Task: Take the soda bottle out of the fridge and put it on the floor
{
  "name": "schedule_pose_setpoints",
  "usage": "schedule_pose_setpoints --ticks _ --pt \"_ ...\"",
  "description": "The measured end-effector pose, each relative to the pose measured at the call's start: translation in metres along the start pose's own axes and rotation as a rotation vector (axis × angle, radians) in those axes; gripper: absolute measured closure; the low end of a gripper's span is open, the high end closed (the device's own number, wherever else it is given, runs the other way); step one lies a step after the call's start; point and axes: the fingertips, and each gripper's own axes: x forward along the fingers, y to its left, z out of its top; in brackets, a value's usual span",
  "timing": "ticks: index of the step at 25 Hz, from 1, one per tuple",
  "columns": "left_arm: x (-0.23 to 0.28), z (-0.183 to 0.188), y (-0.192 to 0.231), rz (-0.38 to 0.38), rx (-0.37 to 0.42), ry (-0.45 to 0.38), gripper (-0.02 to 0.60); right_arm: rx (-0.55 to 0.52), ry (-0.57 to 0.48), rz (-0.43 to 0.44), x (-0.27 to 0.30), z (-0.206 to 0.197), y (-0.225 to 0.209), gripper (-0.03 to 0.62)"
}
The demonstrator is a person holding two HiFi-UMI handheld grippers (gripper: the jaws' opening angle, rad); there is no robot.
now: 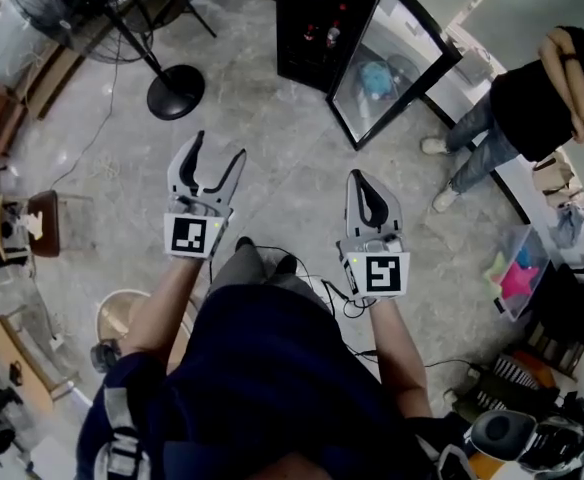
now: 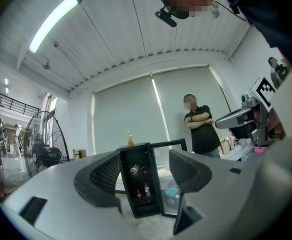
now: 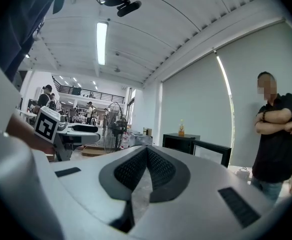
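Note:
A small black fridge (image 1: 312, 38) stands on the floor ahead, and its glass door (image 1: 392, 68) is swung open to the right. In the left gripper view the fridge (image 2: 140, 204) shows small bottles (image 2: 146, 189) on its lower shelf and one lying bottle (image 2: 135, 170) higher up. An orange bottle (image 2: 130, 140) stands on top of it. My left gripper (image 1: 209, 163) is open and empty, well short of the fridge, which shows between its jaws. My right gripper (image 1: 364, 188) is shut on nothing, its pads (image 3: 158, 170) meeting, also short of the fridge (image 3: 181, 143).
A standing fan's round base (image 1: 176, 93) is on the floor left of the fridge. A person (image 1: 532, 98) stands with folded arms at the right. A clear box (image 1: 522, 273) of coloured things sits at the right. Cables (image 1: 337, 298) lie at my feet.

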Motion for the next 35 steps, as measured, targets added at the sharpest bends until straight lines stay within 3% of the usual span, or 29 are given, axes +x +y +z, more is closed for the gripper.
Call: schedule_pose_setpoints --ticks 10,17,19,22,23,28,35 --pt "0.073 -0.017 0.033 -0.033 0.001 -0.027 0.282 -0.001 0.019 -0.038 0.054 -0.015 -0.028 0.577" --pt "0.199 -0.046 0.093 -0.105 -0.020 -0.097 0.281 -0.026 0.012 -0.113 0.190 -0.028 -0.071 0.576" --pt "0.249 -0.063 0.104 -0.161 -0.012 -0.082 0.282 -0.036 0.028 -0.138 0.239 -0.037 -0.092 0.576" --pt "0.326 -0.095 0.117 -0.255 0.070 -0.012 0.281 -0.026 0.053 -0.166 0.311 -0.055 -0.129 0.577" --pt "0.345 -0.102 0.124 -0.269 0.055 0.001 0.282 -0.023 0.059 -0.178 0.328 -0.057 -0.136 0.576" --pt "0.409 -0.118 0.147 -0.303 0.033 -0.001 0.282 0.009 0.090 -0.241 0.376 -0.057 -0.158 0.577" --pt "0.484 -0.157 0.139 -0.306 0.019 0.033 0.282 0.023 0.120 -0.238 0.417 -0.090 -0.184 0.576"
